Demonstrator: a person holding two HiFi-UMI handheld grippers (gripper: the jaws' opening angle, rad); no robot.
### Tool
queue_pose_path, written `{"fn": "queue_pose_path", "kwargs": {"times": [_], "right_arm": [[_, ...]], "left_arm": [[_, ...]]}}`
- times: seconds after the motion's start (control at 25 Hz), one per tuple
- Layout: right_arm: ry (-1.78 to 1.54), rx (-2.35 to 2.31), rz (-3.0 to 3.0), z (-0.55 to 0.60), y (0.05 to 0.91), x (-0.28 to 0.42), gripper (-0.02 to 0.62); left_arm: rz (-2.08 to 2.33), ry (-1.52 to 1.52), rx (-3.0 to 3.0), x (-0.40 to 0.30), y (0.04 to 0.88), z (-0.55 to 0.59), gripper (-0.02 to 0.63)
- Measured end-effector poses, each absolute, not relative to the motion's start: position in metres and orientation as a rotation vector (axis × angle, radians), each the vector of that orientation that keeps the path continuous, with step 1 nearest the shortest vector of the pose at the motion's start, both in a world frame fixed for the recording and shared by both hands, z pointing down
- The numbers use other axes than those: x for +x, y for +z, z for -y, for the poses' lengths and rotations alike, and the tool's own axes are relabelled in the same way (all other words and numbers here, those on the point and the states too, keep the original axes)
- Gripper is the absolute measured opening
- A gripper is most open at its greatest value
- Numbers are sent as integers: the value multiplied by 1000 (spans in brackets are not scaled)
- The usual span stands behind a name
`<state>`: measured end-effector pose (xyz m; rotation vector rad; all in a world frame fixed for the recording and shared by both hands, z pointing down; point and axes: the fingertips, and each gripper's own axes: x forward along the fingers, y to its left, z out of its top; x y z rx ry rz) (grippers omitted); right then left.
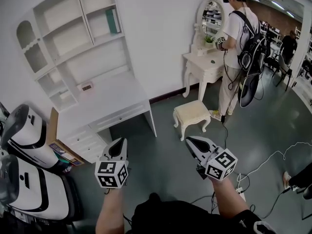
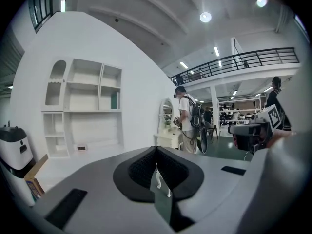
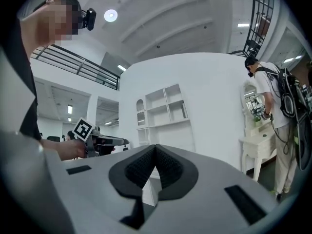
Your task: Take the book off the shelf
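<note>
Approach step: you haven't reached anything yet. Your left gripper (image 1: 118, 144) and right gripper (image 1: 191, 141) both have their jaws closed together with nothing in them. The book (image 1: 113, 21) stands upright in the upper right compartment of the shelf (image 1: 63, 39), well apart from you. The other compartments look bare. The next move probably calls for you to step closer, open one claw and reach up.

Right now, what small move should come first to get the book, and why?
Probably step toward the white shelf: the teal book stands high in its right column, far from the left gripper and right gripper, both shut and empty.
</note>
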<state>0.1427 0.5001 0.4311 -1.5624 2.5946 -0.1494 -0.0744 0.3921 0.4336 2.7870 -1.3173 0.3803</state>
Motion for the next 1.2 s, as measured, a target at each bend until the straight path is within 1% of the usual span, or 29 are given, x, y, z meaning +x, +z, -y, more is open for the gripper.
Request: {"fn": "queue_pose_path", "kwargs": {"times": [0.24, 0.52, 0.88, 1.2], "right_arm": [[-263, -1603, -2577, -463, 447, 152, 12], [-274, -1639, -2581, -386, 448, 155, 14], [-311, -1650, -2615, -259, 452, 122, 14], [-344, -1616, -2654, -169, 455, 74, 13]], "left_arm": [[1297, 369, 2755, -74, 449, -356, 12], [1277, 353, 2742, -77, 461, -278, 12], [1244, 356, 2753, -97, 460, -151, 12], [1264, 335, 2730, -140, 461, -73, 12]]}}
